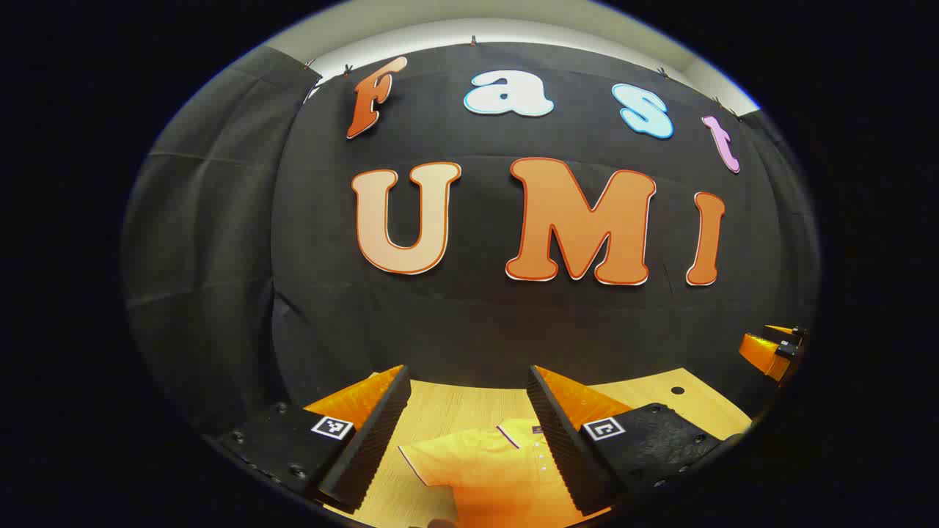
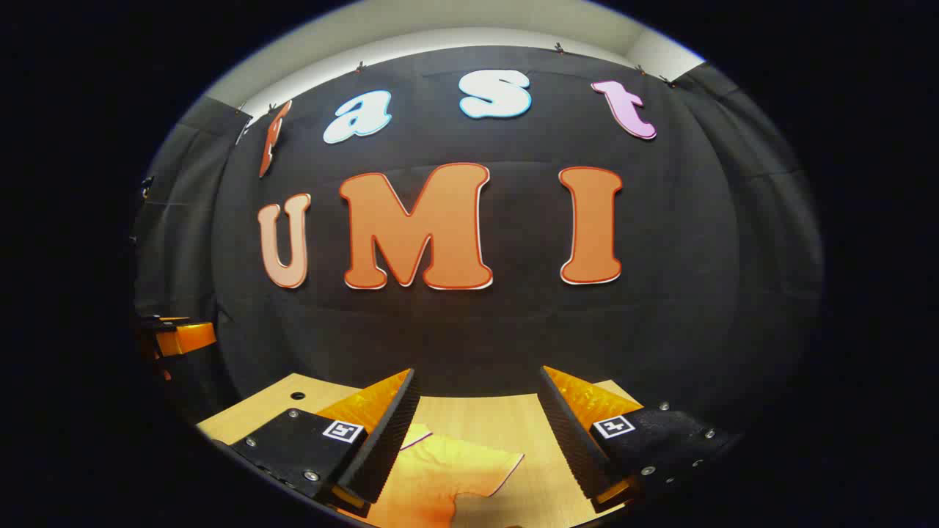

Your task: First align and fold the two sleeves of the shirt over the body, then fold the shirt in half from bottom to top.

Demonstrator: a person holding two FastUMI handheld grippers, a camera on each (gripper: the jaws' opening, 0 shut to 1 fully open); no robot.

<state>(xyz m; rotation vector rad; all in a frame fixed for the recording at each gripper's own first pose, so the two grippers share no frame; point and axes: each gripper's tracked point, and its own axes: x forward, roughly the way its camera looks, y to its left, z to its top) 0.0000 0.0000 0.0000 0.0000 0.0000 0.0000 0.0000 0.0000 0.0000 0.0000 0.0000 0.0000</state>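
A yellow-orange polo shirt (image 1: pixel 491 477) lies flat on the wooden table (image 1: pixel 469 403), collar toward the far wall. In the left gripper view its left sleeve and collar with buttons sit below and between the fingers of my left gripper (image 1: pixel 467 381), which is open and above the cloth. In the right gripper view the shirt (image 2: pixel 433 477) shows its other sleeve spread outward beneath my right gripper (image 2: pixel 477 381), also open and holding nothing. The right gripper (image 1: pixel 774 348) appears at the far right of the left gripper view; the left gripper (image 2: pixel 172 337) at the far left of the right gripper view.
The wooden table (image 2: pixel 513 411) ends at the black cloth wall just beyond the shirt. A small round hole (image 1: pixel 677 390) is in the tabletop near its right back corner, and the hole (image 2: pixel 297 396) also shows at the left in the right gripper view.
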